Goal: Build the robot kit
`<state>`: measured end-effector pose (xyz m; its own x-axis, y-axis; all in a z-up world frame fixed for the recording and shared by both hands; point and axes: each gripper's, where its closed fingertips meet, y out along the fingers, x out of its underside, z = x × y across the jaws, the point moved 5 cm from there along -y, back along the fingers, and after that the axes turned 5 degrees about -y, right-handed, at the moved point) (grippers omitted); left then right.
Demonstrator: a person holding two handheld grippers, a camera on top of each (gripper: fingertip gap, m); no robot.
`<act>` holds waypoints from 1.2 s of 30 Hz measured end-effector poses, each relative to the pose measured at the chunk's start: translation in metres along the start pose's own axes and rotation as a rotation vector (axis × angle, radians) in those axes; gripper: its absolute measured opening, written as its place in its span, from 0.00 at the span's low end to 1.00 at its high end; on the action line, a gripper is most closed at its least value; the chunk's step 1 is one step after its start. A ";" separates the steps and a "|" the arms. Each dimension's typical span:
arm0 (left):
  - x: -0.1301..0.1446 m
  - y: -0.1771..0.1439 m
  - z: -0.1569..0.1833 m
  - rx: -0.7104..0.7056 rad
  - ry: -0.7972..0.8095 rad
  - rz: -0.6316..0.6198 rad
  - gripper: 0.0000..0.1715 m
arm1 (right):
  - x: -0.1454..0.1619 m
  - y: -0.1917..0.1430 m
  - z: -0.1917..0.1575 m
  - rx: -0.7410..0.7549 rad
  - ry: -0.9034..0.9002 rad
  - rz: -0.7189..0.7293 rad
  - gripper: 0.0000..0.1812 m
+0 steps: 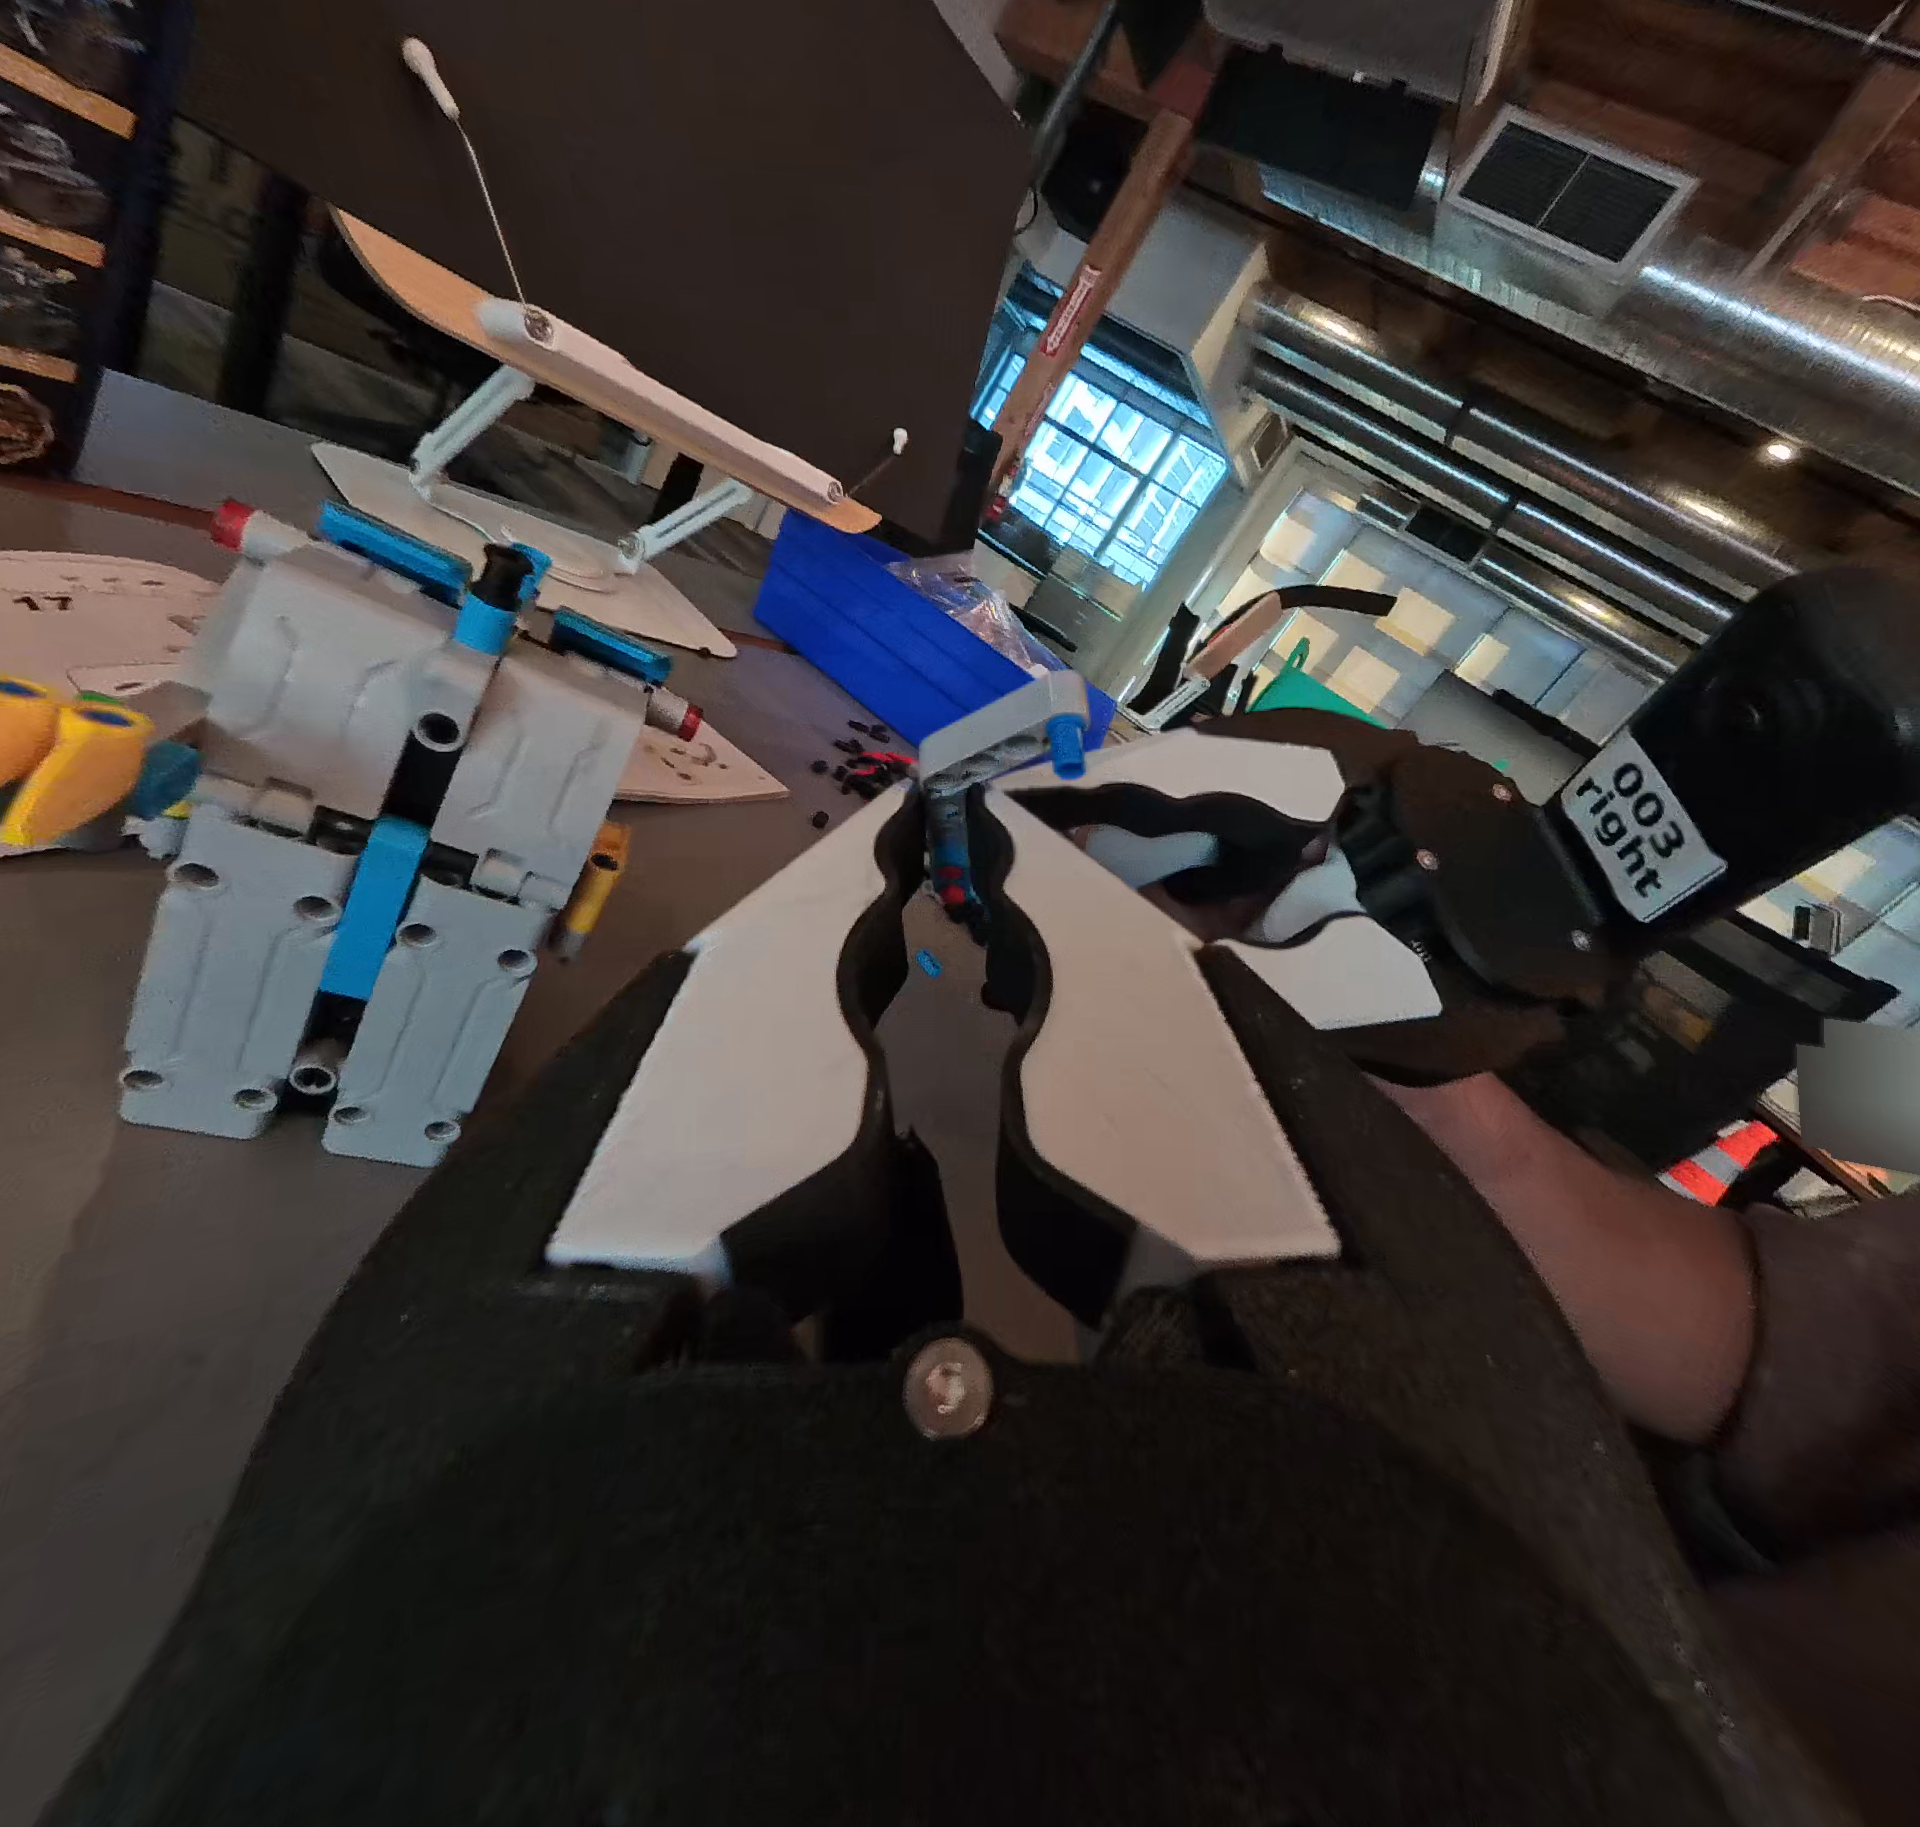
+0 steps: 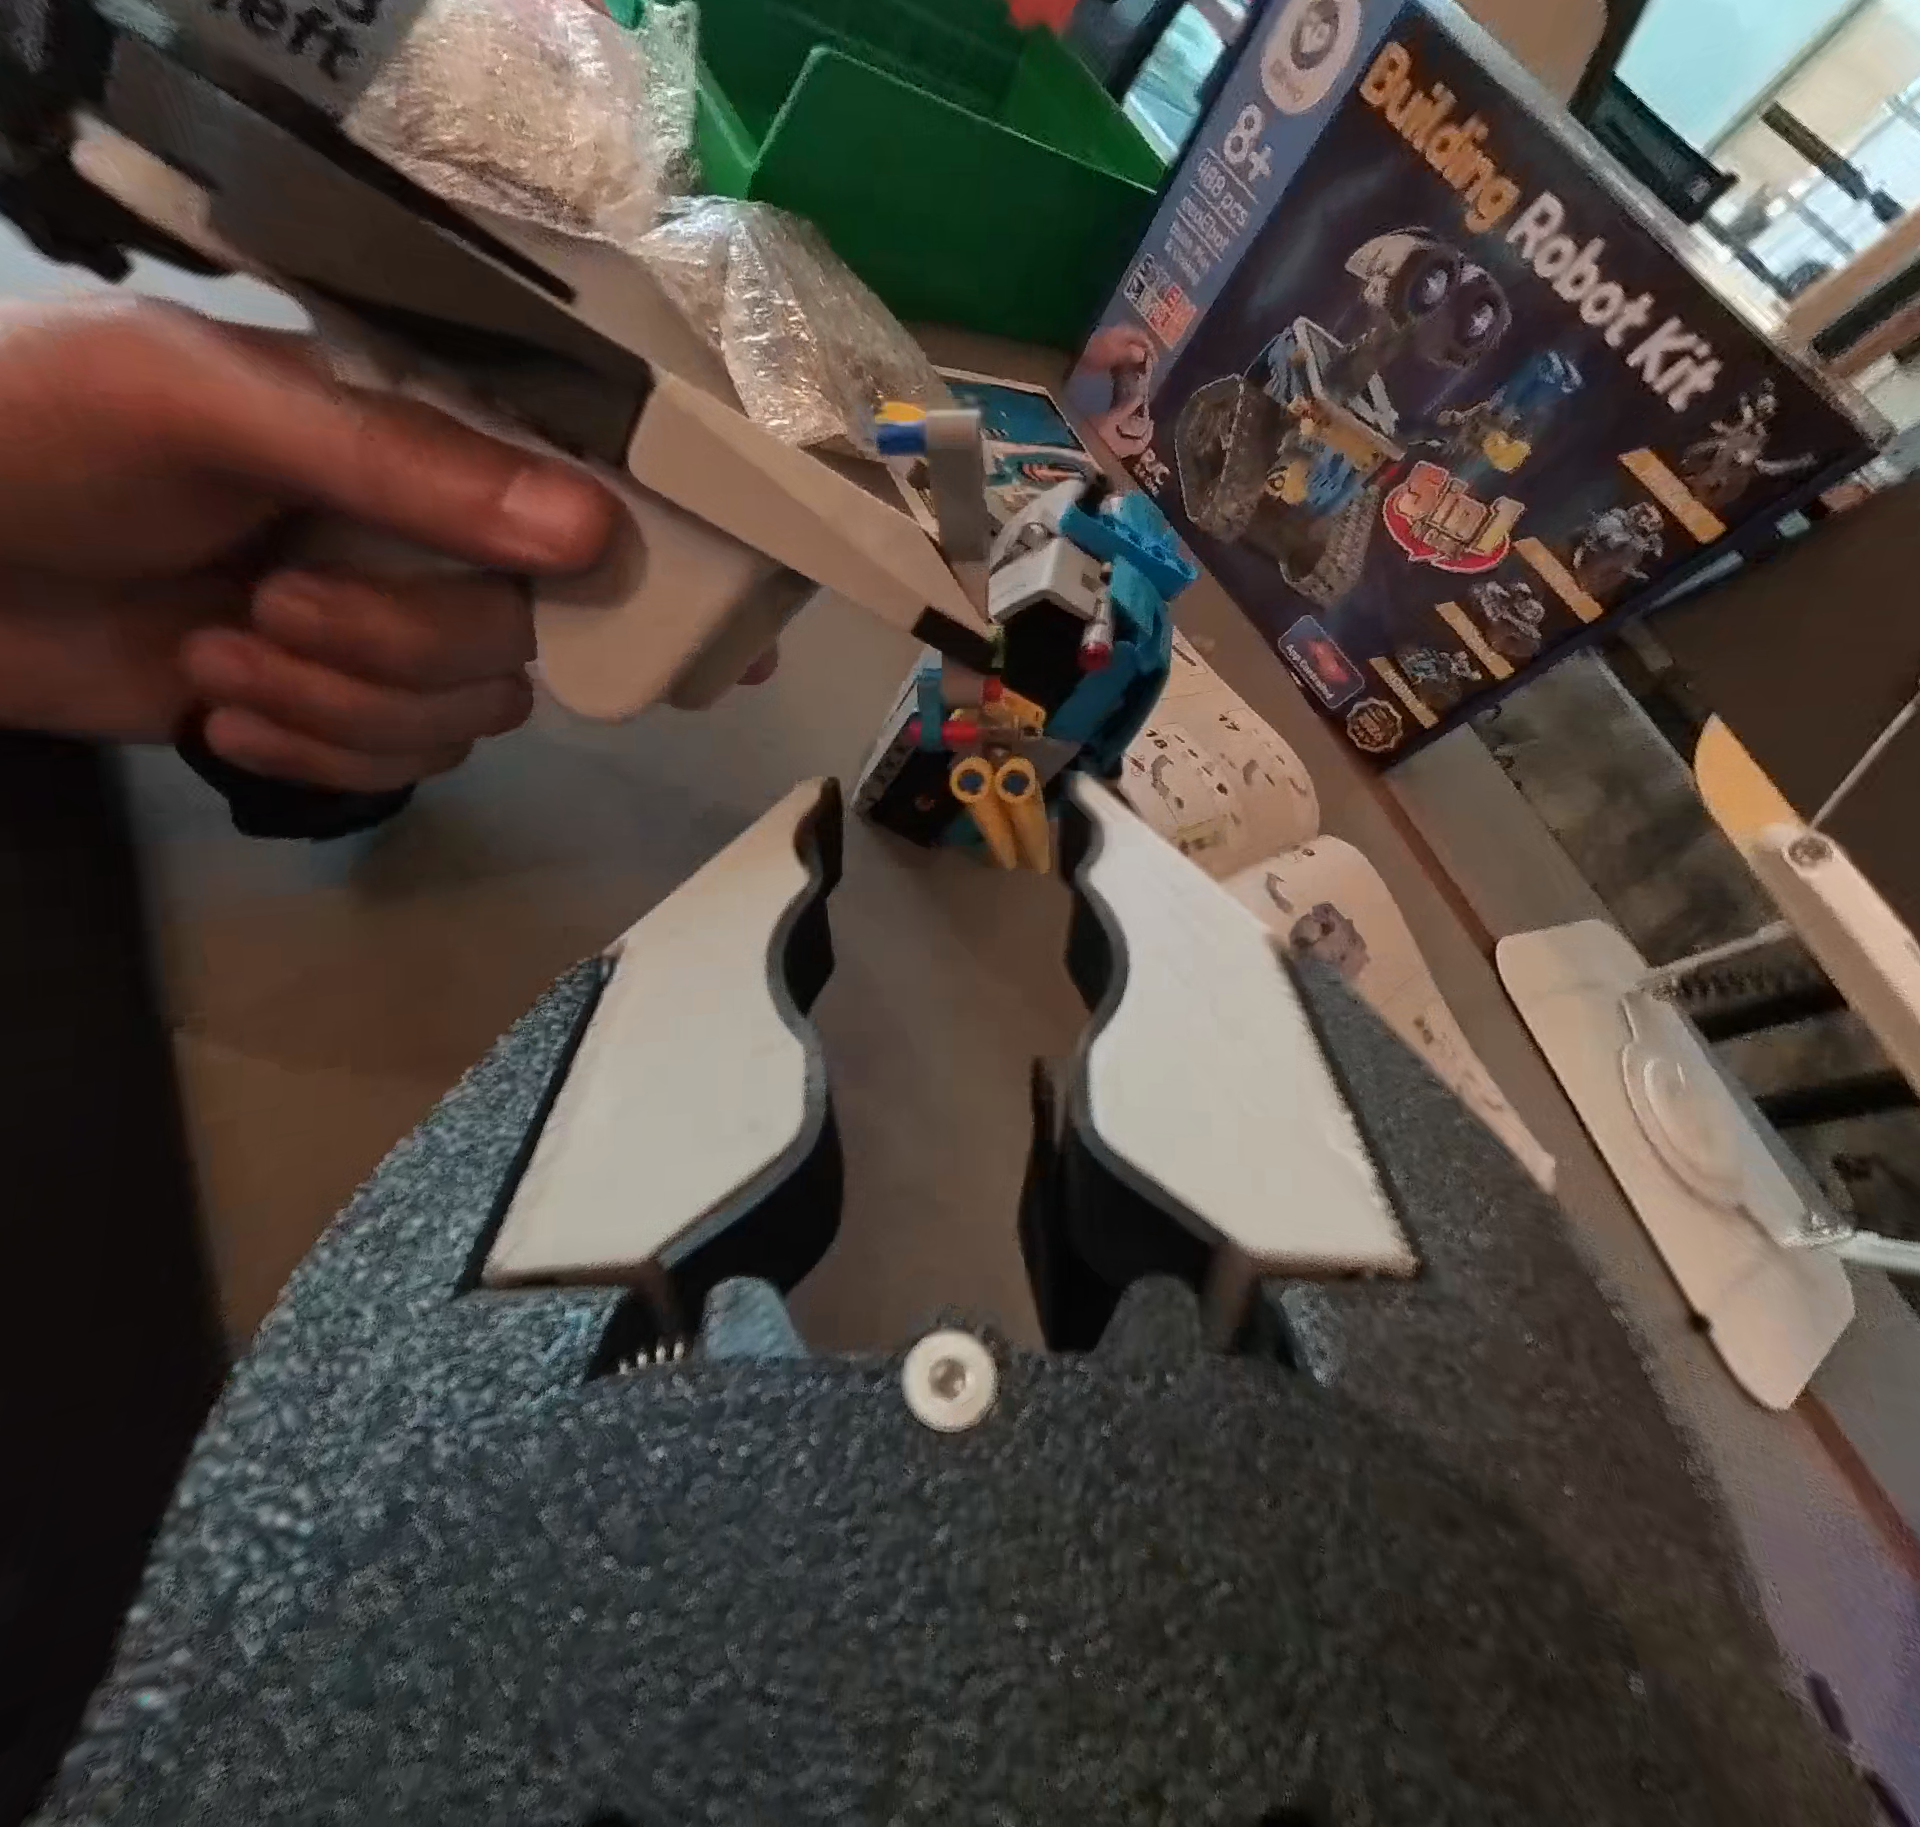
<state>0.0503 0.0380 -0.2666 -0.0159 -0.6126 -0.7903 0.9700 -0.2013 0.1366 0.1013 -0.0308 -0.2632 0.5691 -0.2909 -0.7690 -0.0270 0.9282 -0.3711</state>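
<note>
Dead center of the left wrist view, the left gripper [image 1: 948, 811] is pinched shut on a grey beam piece [image 1: 997, 733] with a blue pin. Right gripper [image 2: 951, 821] hangs wide open, empty, over the table [image 2: 416, 904], near the half-built robot model [image 2: 1023, 676] mid-frame.

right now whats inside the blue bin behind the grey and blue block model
The blue bin shows crinkled clear plastic bags poking above its rim. Its wall hides whatever lies beneath them. The left gripper holds a grey beam in front.
</note>
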 end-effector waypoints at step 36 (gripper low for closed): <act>0.006 0.006 0.001 -0.017 -0.004 -0.038 0.04 | -0.005 0.014 0.000 0.091 -0.023 -0.161 0.09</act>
<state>0.0556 0.0325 -0.2702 -0.0533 -0.6076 -0.7925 0.9727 -0.2112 0.0965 0.0984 -0.0159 -0.2643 0.5792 -0.4326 -0.6909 0.1400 0.8878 -0.4385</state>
